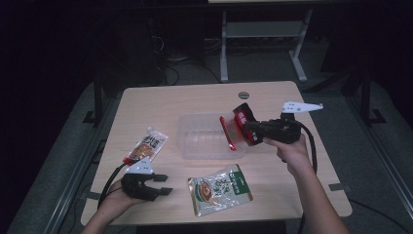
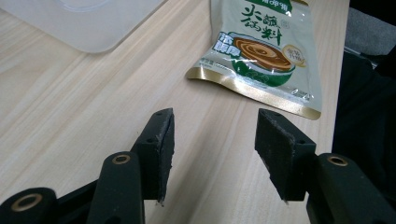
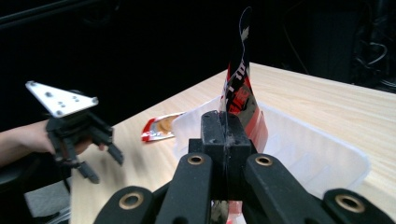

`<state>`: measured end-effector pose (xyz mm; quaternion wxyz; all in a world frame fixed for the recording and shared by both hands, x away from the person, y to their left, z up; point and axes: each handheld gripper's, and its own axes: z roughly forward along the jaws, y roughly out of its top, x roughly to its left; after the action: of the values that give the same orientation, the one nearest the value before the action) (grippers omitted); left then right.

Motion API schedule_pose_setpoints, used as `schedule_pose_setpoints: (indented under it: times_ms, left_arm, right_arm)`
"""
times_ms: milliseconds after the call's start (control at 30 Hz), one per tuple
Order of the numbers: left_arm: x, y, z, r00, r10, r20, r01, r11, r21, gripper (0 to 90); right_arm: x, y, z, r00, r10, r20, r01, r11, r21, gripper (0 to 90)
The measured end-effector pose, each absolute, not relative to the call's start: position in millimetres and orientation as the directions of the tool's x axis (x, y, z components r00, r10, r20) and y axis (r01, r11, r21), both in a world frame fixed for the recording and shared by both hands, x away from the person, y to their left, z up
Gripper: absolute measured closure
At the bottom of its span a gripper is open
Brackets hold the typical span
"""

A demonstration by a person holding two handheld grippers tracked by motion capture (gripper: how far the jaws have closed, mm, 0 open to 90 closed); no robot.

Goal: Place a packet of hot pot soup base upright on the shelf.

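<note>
My right gripper [image 1: 249, 130] is shut on a red and black sachet [image 1: 237, 126], held edge-up in the air over the right end of a clear plastic tub [image 1: 204, 136]. In the right gripper view the sachet [image 3: 241, 98] rises from between the closed jaws, with the tub [image 3: 308, 149] beyond and below it. My left gripper [image 1: 164, 184] rests near the table's front left edge, open and holding nothing. Its pads [image 2: 164, 144] stand apart over bare wood. A green and white sachet [image 1: 220, 189] lies flat just right of it, also in the left gripper view as the green sachet [image 2: 266, 51].
An orange and white sachet [image 1: 146, 146] lies on the table [image 1: 272, 97] left of the tub. A round cable port [image 1: 243, 94] sits near the far edge. Metal desk legs [image 1: 224, 53] stand on the dark floor behind.
</note>
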<state>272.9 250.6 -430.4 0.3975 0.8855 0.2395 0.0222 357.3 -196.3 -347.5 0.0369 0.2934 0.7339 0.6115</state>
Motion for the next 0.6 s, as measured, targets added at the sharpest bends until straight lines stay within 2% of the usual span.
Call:
schedule_pose_setpoints:
  times_ms: [333,600]
  left_arm:
    - [275.7,253.8,-431.0,0.882,0.446,-0.151,0.409,-0.568,0.714,46.9]
    - [276.5,253.0,-432.3,0.885,0.440,-0.152,0.408,-0.575,0.709,46.9]
  right_arm:
    - [371.2,-197.6,-360.2,-0.803,0.493,0.333,0.410,0.054,0.910,90.0]
    - [373.2,-196.8,-367.2,-0.796,0.508,0.330,0.423,0.076,0.903,90.0]
